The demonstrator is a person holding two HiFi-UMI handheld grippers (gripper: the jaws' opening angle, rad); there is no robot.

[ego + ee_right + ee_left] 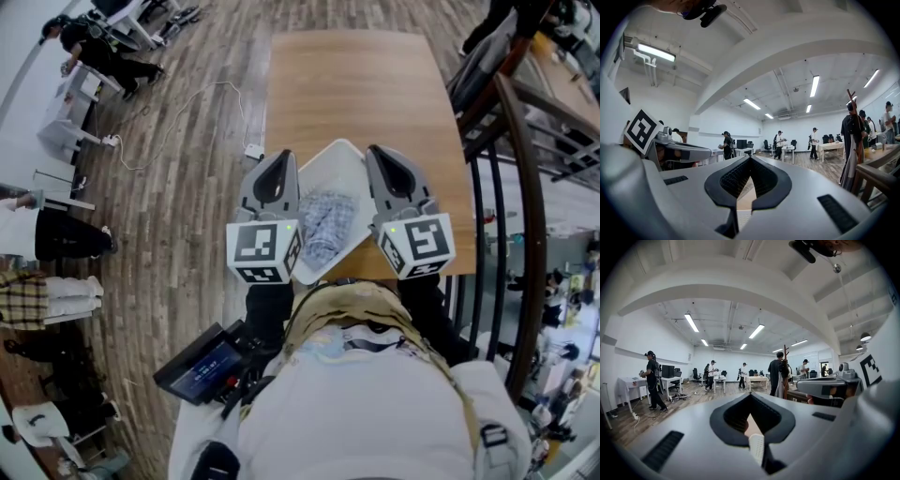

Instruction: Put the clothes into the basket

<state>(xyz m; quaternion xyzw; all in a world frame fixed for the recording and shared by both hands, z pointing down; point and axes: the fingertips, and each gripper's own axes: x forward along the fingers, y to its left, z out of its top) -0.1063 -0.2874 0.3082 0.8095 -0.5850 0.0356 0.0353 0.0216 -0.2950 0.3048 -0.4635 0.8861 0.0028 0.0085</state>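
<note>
Grey left tongs (284,157), right tongs (378,152) level.

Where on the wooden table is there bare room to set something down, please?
The far half of the light wooden table, beyond the white basket, is bare. The near edge is crowded: the basket, holding blue-and-white patterned clothes, sits between the left gripper and right gripper.

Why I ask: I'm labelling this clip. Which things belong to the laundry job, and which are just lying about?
Job in hand:
- white basket
- patterned clothes, lying in it
- left tongs and right tongs, both shut and empty

Just lying about:
- wooden table under the basket
- white cable on the floor
- dark device at the person's waist
</note>
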